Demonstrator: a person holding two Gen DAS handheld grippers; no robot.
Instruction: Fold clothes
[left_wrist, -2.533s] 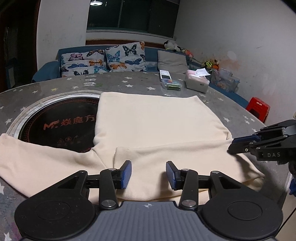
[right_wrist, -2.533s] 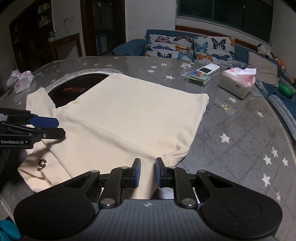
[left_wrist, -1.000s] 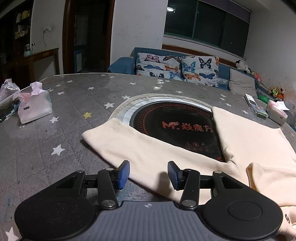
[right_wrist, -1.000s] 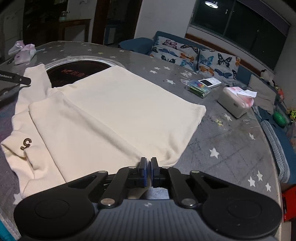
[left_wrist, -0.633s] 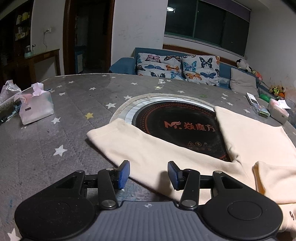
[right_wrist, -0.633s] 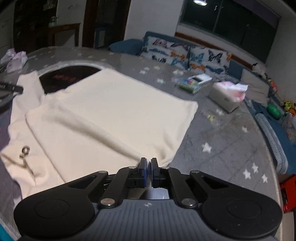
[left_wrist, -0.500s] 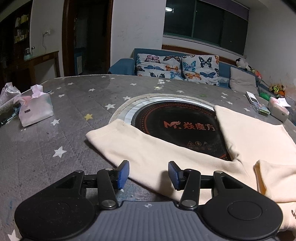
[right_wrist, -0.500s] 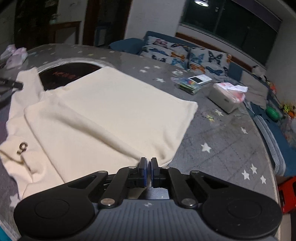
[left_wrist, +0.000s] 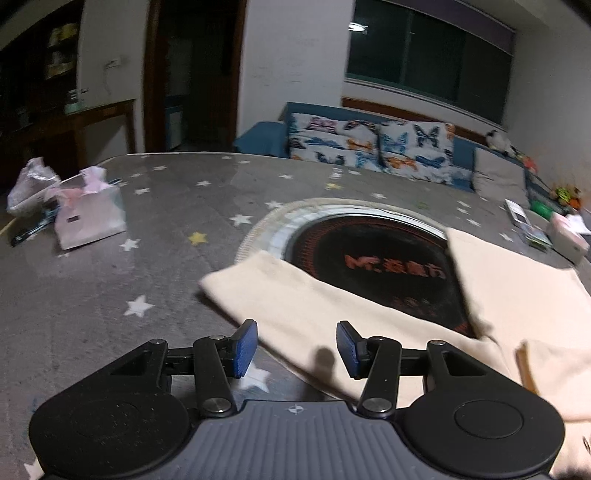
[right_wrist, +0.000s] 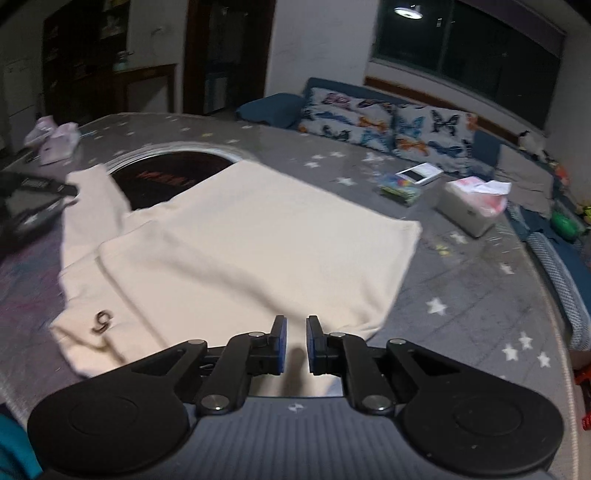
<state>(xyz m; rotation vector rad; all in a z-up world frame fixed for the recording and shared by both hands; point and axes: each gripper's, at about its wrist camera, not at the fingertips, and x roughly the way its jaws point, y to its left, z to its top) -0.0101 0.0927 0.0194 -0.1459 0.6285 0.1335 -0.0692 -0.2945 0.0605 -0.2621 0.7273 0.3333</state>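
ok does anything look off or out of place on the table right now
One thing: the cream garment lies partly over the black round hotplate set into the table, its sleeve draped across the rim. Cloth on a cooking surface looks odd; whether it is hot can't be told. Otherwise nothing spilled or damaged.

Left tool (left_wrist: 295, 345) gapes wide; right tool (right_wrist: 294, 345) parted narrowly (both held low, level).

A pink tissue pack (left_wrist: 88, 216) is sitting on the star-patterned bench (left_wrist: 110, 280), well apart from a white tissue box (right_wrist: 474, 206); butterfly cushions (right_wrist: 388, 123) are lining the sofa (right_wrist: 273, 107).
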